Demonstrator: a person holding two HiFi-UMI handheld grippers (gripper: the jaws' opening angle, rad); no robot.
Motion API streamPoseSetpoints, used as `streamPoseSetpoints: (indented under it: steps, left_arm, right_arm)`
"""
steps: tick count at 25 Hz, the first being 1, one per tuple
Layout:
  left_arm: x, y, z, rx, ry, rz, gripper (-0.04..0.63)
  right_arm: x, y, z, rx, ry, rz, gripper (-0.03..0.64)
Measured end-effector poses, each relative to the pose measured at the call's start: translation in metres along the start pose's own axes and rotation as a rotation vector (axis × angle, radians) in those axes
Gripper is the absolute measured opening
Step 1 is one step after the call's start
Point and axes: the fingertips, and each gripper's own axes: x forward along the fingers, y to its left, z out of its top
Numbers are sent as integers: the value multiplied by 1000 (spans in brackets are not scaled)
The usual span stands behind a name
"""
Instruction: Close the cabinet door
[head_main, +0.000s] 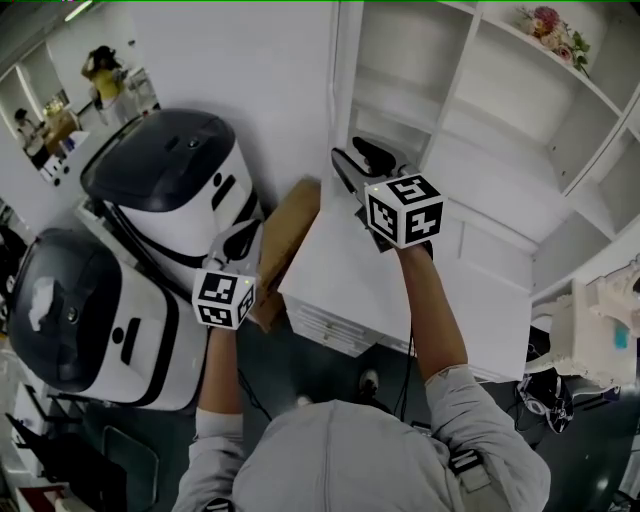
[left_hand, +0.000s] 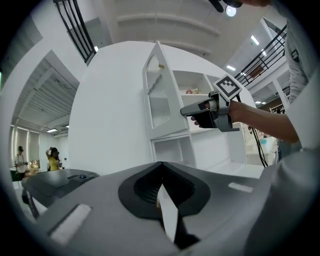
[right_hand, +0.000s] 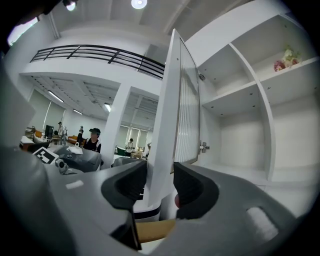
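The cabinet door (right_hand: 167, 100) is standing wide open, edge-on to the right gripper (right_hand: 160, 176), w/ the bare shelves (right_hand: 240, 125) showing behind it, so the closing swing is, I'd judge, not yet begun. The right gripper is reaching up to the door's lower free corner, prob. because that's the end away from the hinges and gives the easiest swing. Its fingers (right_hand: 196, 187) are sitting narrow, straddling the door's edge: the right one is pressing the side facing the shelves, the left one is touching or all but touching the outer side, so it's reading as a pinch on the door. The left gripper (left_hand: 161, 167) is hanging low, well apart from the cabinet, near a brown board (head_main: 292, 232) and two white-and-black machines (head_main: 165, 185) — its fingers are closed tip to tip, holding nothing, likely just keeping out of the door's way.
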Motion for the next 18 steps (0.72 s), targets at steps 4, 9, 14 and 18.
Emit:
streamPoseSetpoints:
  steps: [4,9,14,18]
  left_arm:
    - [16,-12,2,-9,5,-22,18]
    - [35,-22,3,-13,16,-42,17]
    - [56,-38,5,-8,21,-63,17]
    - [75,-52,9,-5,25,-73,17]
  right_arm:
    - [-13,-17,-6,2,-5,-27,170]
    - [-28,-55,-16,38,-22,-84,101]
    - [-47,-123,-27,102,-38,-193,77]
    - [-49,-147,-30,114,-40,-137,78]
